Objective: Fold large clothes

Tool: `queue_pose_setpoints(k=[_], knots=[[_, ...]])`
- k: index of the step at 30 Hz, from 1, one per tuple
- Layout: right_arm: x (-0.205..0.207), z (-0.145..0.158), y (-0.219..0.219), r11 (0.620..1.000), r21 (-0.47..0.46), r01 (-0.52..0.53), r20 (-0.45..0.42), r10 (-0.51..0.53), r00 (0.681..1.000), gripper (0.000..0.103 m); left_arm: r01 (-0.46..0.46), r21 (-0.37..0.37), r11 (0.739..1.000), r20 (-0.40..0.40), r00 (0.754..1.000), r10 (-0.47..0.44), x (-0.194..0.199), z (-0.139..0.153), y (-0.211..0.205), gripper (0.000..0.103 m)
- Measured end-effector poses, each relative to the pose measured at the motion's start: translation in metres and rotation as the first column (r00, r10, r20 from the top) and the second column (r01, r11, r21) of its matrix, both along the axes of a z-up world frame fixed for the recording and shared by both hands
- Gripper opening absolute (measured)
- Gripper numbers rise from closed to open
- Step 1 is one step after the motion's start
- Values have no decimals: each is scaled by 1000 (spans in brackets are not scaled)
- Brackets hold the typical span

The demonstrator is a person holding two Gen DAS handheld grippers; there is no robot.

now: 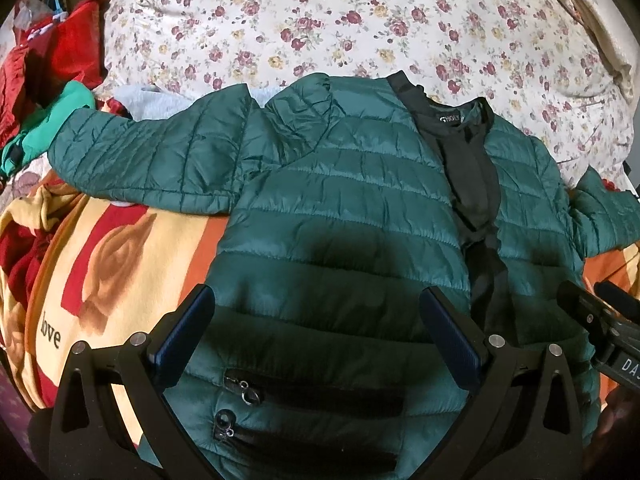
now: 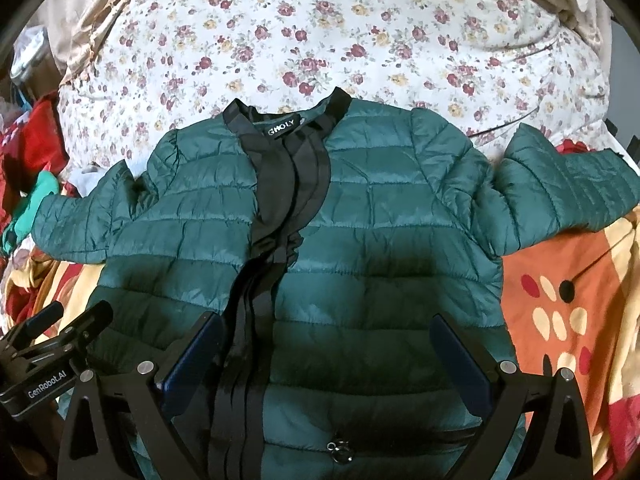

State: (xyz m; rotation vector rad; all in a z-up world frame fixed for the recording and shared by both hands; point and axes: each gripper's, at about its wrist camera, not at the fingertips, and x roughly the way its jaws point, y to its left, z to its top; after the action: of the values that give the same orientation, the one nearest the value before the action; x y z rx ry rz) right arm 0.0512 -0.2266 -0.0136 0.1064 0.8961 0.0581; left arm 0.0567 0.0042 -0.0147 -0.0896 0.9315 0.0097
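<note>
A dark green quilted jacket [image 1: 340, 200] with a black front placket lies spread flat on the bed, front up, collar away from me, both sleeves stretched out to the sides. It also shows in the right wrist view [image 2: 380, 208]. My left gripper [image 1: 318, 312] is open and empty, hovering above the jacket's lower left panel near a zip pocket [image 1: 248, 392]. My right gripper [image 2: 328, 340] is open and empty above the lower right panel, beside the placket [image 2: 280, 208]. The right gripper's body shows at the left wrist view's right edge [image 1: 600, 320].
A floral quilt [image 1: 360, 20] lies beyond the collar. An orange and yellow patterned blanket [image 2: 560, 312] lies under the jacket. Red and bright green clothes [image 1: 52, 80] are piled at the far left.
</note>
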Motion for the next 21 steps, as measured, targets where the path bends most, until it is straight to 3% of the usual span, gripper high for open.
queue_pose_setpoints(k=[21], knots=[[3,1,-8,1000,-8,19,4,-19,1000,103,18,73,997,27,999,-20,5,6,-12,102]])
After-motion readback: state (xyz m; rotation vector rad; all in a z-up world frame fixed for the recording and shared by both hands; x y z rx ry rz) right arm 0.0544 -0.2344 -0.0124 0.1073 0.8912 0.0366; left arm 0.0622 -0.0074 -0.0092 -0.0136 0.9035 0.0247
